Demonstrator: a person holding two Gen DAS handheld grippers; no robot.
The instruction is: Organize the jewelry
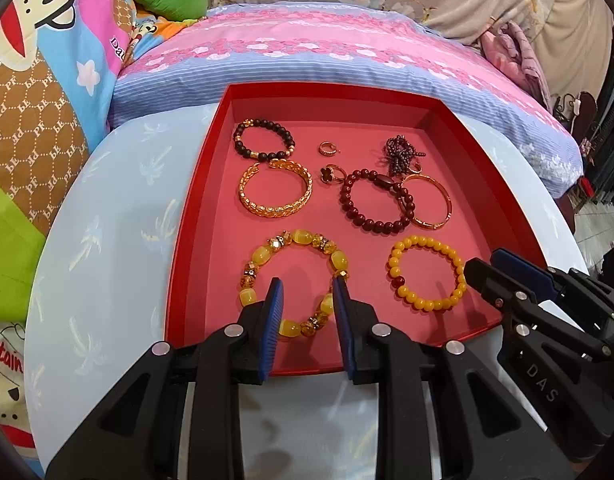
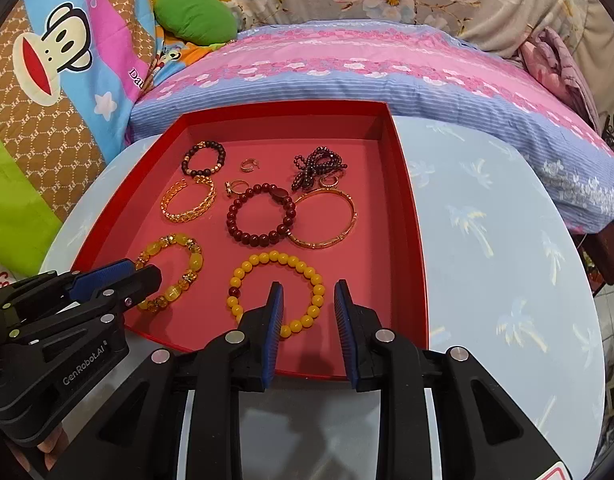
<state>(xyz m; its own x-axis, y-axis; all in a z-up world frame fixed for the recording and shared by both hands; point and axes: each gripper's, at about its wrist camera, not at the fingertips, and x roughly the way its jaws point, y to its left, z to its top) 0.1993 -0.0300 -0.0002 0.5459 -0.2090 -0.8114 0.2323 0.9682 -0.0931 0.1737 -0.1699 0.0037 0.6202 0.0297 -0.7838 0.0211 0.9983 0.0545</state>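
Observation:
A red tray [image 1: 195,240] [image 2: 415,240] on a round table holds jewelry. My left gripper [image 1: 307,286] is open above a chunky yellow stone bracelet [image 1: 295,240] [image 2: 195,258] at the tray's front left. My right gripper [image 2: 309,288] is open above a small yellow bead bracelet [image 2: 267,258] [image 1: 427,246] at the front right. Behind lie a dark red bead bracelet [image 1: 349,200] [image 2: 243,232], a gold bangle [image 1: 443,192] [image 2: 343,224], a gold chain cuff [image 1: 267,210] [image 2: 187,212], a black bead bracelet [image 1: 263,124] [image 2: 203,146], a dark bead necklace [image 1: 399,152] [image 2: 319,164] and small rings [image 1: 329,147] [image 2: 249,165].
The table [image 1: 107,220] [image 2: 487,220] has a pale blue cloth with palm prints. A pink and blue pillow [image 1: 327,48] [image 2: 367,68] presses against its far edge. Colourful bedding [image 1: 47,80] lies to the left.

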